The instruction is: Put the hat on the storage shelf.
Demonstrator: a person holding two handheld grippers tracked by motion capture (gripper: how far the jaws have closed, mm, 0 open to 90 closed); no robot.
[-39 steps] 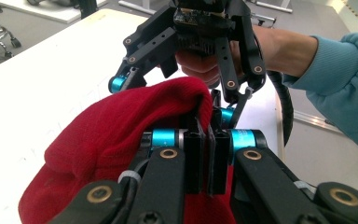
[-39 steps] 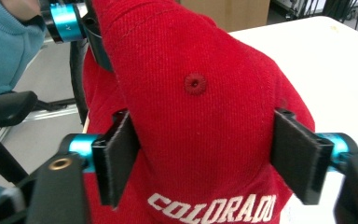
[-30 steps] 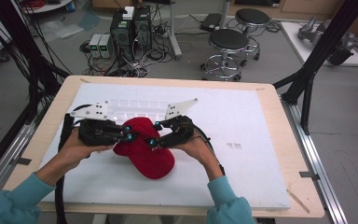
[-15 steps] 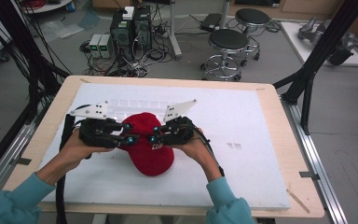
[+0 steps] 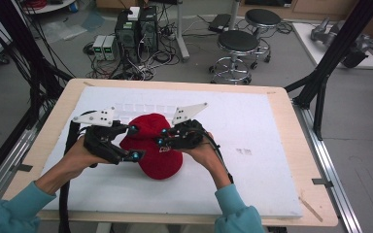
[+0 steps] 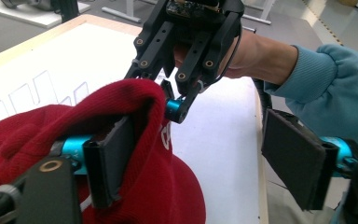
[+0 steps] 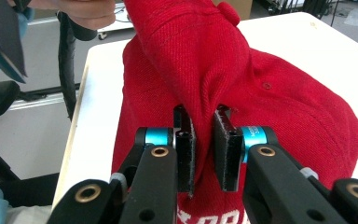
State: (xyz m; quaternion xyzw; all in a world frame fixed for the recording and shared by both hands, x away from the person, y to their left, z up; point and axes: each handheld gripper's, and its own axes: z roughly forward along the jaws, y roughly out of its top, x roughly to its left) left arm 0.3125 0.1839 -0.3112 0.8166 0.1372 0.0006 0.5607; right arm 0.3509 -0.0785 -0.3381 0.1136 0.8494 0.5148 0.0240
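Observation:
A red cap [image 5: 158,158] lies on the white foam board [image 5: 252,131], its crown pulled up between both grippers. My right gripper [image 5: 161,141] is shut on a raised fold of the cap [image 7: 261,93], with both pads [image 7: 226,140] pinching the knit fabric. My left gripper [image 5: 134,142] is open, and its jaws have just been opening. One left pad [image 6: 112,154] sits against the cap [image 6: 144,186] under the draped fabric. The other pad [image 6: 293,163] stands free off to the side. The right gripper [image 6: 172,100] faces it from just beyond the cap.
The board covers a wooden table [image 5: 296,145] with metal rails along both sides. Black frame posts [image 5: 328,63] rise at the right and left. Two stools [image 5: 238,46] and computer boxes [image 5: 136,29] stand on the floor beyond the far edge.
The left gripper's jaws have spread apart and let go of the cap's fold. The right gripper has closed on the cap. Both hands stayed in place.

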